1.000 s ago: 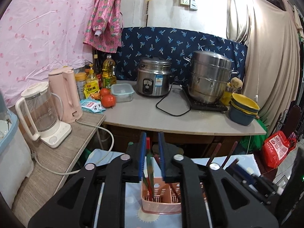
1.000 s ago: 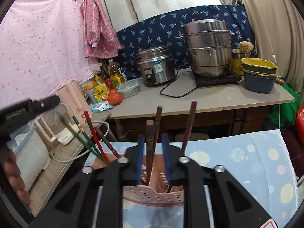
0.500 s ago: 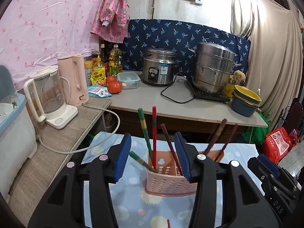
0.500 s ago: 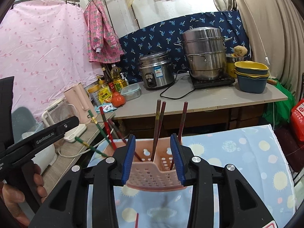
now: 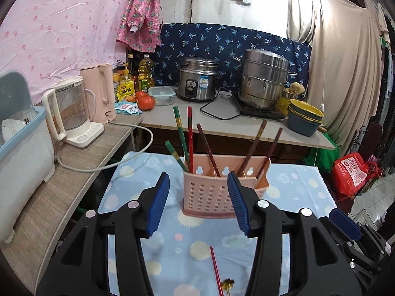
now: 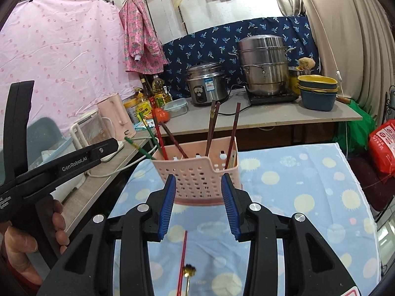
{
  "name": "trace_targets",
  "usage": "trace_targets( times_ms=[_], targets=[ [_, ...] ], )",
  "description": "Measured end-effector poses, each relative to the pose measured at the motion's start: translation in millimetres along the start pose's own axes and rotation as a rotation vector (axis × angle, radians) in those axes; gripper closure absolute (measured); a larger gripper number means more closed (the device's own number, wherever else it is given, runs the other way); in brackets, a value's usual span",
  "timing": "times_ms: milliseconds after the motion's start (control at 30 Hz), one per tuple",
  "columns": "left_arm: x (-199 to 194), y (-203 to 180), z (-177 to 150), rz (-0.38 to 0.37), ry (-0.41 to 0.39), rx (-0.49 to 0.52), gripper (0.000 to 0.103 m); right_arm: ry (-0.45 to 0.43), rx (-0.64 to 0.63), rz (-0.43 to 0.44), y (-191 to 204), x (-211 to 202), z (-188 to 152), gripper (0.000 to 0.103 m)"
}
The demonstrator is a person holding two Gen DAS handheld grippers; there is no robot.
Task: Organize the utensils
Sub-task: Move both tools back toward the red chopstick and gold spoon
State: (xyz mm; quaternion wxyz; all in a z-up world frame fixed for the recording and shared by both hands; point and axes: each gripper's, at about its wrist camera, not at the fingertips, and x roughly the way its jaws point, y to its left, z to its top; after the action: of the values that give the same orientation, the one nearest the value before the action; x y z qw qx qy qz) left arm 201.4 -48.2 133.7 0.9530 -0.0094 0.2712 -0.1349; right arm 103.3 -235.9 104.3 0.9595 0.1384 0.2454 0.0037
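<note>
A pink perforated utensil basket [image 5: 209, 194] [image 6: 197, 175] stands on the blue spotted tablecloth [image 5: 123, 197]. Green, red and brown chopsticks [image 5: 189, 135] [image 6: 212, 125] stand in its compartments. My left gripper [image 5: 198, 204] is open and empty, a short way in front of the basket. My right gripper [image 6: 198, 206] is also open and empty, just short of the basket. One red chopstick [image 5: 216, 268] [image 6: 182, 261] lies on the cloth below both grippers, beside a small gold utensil [image 6: 189, 271]. The left gripper's body [image 6: 61, 167] and the hand [image 6: 29, 241] holding it show at the left.
Behind the table runs a counter [image 5: 222, 128] with a rice cooker [image 5: 197, 81], a steel steamer pot [image 5: 264, 79] and stacked bowls [image 5: 305, 118]. A side shelf [image 5: 81, 162] on the left carries two kettles [image 5: 71, 111] and a cable. A red bag [image 5: 353, 172] sits at the right.
Both grippers have opened and drawn back from the basket. The chopsticks they held now stand in it. The red chopstick on the cloth has come into view.
</note>
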Motion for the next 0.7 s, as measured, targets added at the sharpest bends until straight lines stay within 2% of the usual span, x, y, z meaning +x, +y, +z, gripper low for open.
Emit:
trace_targets(
  times_ms=[200, 300, 467, 567, 700],
  targets=[
    [-16.7, -1.0, -38.5, -0.014, 0.044, 0.014, 0.057, 0.032, -0.026, -0.038, 1.0, -26.4, -38.6, 0.066],
    [-19.5, 0.1, -67.2, -0.019, 0.089, 0.019, 0.057, 0.089, -0.03, -0.051, -1.1, -31.6, -67.9, 0.066],
    [-15.5, 0.6, -124.1, -0.036, 0.205, 0.028, 0.057, 0.207, -0.024, -0.063, -4.5, -33.9, -123.7, 0.066],
    [-14.8, -0.4, -152.0, -0.05, 0.261, 0.049, 0.057, 0.27, -0.033, -0.065, -1.2, -26.9, -148.6, 0.066],
    [-14.0, 0.8, -180.7, -0.063, 0.321, 0.048, 0.057, 0.312, -0.023, -0.053, 2.7, -20.1, -170.9, 0.066]
  ],
)
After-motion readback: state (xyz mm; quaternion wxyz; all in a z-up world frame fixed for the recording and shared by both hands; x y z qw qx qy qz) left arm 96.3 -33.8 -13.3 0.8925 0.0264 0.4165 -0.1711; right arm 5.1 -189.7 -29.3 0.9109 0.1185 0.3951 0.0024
